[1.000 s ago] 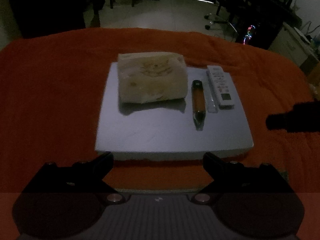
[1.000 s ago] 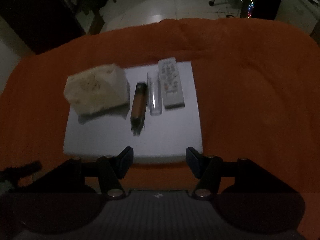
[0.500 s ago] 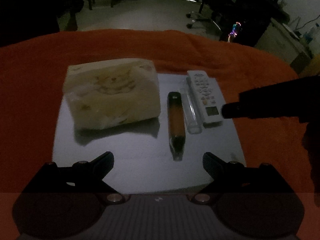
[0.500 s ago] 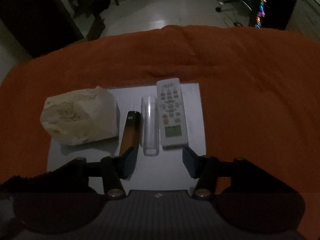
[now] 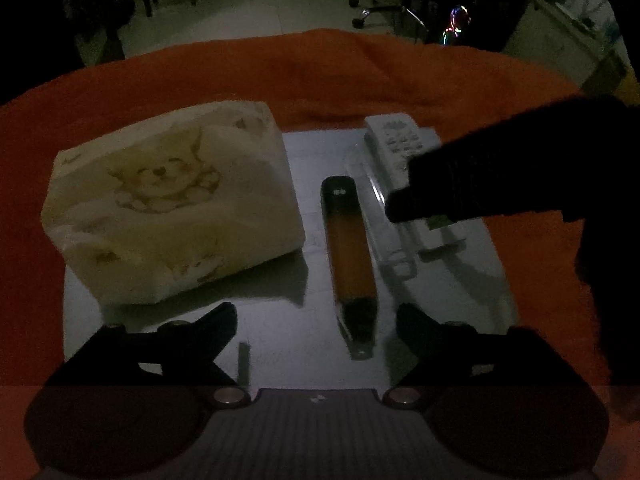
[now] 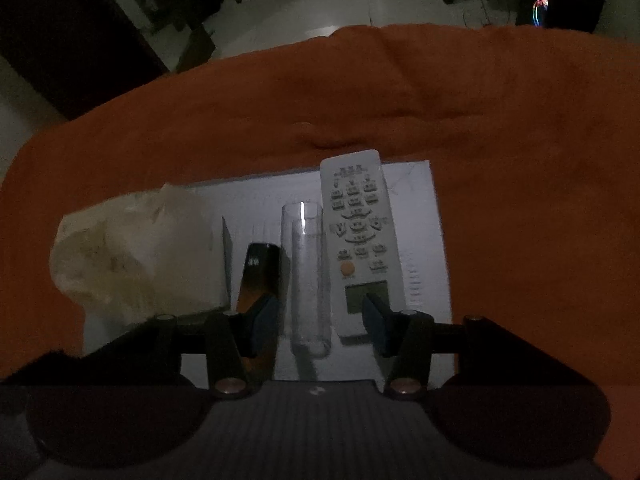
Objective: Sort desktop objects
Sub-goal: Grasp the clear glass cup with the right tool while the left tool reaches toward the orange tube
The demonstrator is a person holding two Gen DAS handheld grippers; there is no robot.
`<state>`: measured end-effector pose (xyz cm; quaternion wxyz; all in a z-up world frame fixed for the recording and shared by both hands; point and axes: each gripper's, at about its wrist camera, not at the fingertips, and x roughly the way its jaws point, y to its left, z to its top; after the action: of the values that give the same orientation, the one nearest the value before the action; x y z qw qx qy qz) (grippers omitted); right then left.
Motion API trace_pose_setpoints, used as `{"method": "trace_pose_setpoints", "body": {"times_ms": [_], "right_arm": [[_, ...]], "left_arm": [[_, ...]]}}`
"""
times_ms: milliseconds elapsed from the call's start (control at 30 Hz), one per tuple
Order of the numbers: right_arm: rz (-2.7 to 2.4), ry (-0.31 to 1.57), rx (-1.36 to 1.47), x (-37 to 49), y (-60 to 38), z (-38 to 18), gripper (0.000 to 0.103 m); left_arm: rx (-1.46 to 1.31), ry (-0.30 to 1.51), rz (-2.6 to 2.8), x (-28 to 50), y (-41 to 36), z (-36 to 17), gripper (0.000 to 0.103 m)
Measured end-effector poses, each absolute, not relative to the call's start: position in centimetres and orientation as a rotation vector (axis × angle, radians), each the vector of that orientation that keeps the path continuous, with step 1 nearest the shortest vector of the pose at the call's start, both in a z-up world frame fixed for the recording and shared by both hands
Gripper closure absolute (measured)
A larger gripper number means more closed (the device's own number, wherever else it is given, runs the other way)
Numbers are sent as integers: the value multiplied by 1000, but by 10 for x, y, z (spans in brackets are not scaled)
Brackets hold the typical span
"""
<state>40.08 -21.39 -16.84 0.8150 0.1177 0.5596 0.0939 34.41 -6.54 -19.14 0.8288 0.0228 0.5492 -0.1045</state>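
Right wrist, clear tube (image 6: 306, 280) lengthwise, pointing away

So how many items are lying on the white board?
4. The tissue pack is at its left, then the amber stapler, the clear tube, and the remote at the right. Something small could be hidden behind the right gripper.

An orange cloth (image 6: 500, 152) covers the table; office chair (image 5: 384, 4) on the floor beyond
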Motion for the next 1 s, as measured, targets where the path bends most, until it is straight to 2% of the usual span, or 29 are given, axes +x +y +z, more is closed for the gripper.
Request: {"method": "trace_pose_setpoints", "body": {"times_ms": [100,167,233,300,367,400,467,633,667,733,767,800,1000], "right_arm": [[204,1199,246,404,-210,-171,52],[212,1209,240,406,-207,-173,54],[206,1219,219,408,-199,-176,58],[202,1234,211,408,-195,-179,63],[194,1246,200,407,-192,-182,67],[190,1249,199,407,-192,-183,68],[178,1255,205,407,-193,-184,71],[165,1264,204,409,-193,-188,70],[168,1265,199,410,-192,-188,69],[159,1265,179,411,-188,-189,69],[152,1264,170,411,-187,-189,69],[149,1261,159,410,-185,-189,70],[145,1268,143,399,-186,-186,71]], "left_arm": [[35,1183,-216,348,-62,-200,26],[2,1195,-229,351,-59,-204,26],[-34,1201,-247,352,-56,-206,33],[-53,1203,-272,350,-54,-204,53],[-55,1197,-296,347,-53,-200,67],[-43,1195,-302,345,-53,-197,78],[-13,1198,-305,342,-51,-197,90],[-85,1233,-294,340,-26,-208,88],[-80,1223,-280,340,-24,-206,83],[-72,1204,-259,339,-22,-202,67],[-80,1201,-260,339,-21,-201,55],[-89,1199,-259,339,-21,-200,49],[-92,1197,-269,341,-33,-198,48]]}}
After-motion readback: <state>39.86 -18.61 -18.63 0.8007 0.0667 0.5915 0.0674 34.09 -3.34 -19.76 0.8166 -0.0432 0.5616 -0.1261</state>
